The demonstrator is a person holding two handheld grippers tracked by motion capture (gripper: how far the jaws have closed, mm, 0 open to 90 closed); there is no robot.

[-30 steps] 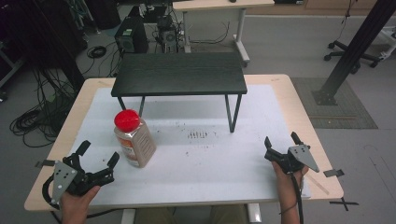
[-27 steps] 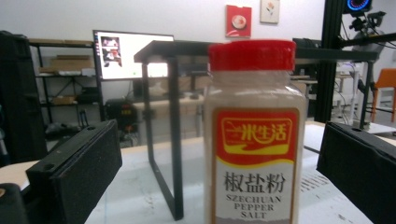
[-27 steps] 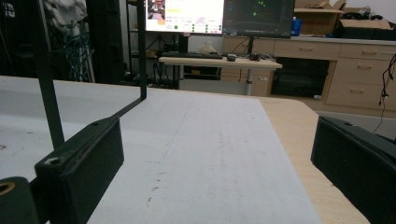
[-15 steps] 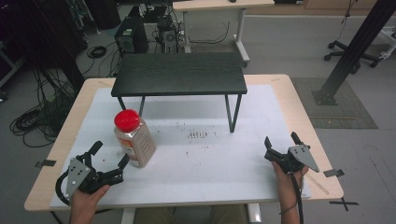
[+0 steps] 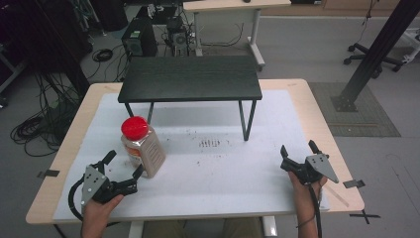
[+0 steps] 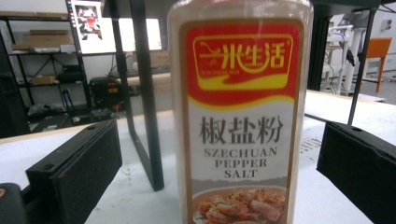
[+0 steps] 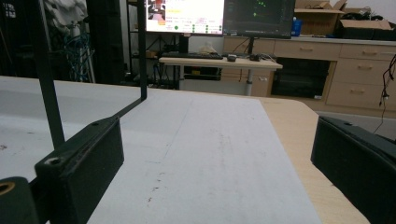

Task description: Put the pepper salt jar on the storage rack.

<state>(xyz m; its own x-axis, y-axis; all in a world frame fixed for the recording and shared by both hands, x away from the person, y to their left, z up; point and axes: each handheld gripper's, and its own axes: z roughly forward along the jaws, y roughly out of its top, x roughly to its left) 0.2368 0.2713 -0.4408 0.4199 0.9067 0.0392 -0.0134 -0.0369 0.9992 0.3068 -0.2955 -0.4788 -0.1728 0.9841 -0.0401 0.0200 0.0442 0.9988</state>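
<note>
Pepper salt jar [image 5: 141, 147] upright on white table mat [image 5: 223, 173], cluttered lab behind.

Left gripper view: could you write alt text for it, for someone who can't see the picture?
A tall jar with a red and yellow label reading "Szechuan Pepper Salt" stands upright on the white table, close up between the two open black jaws of the left gripper, which do not touch it. Behind it rises a black leg of the small table, with shelves and screens blurred beyond.
</note>
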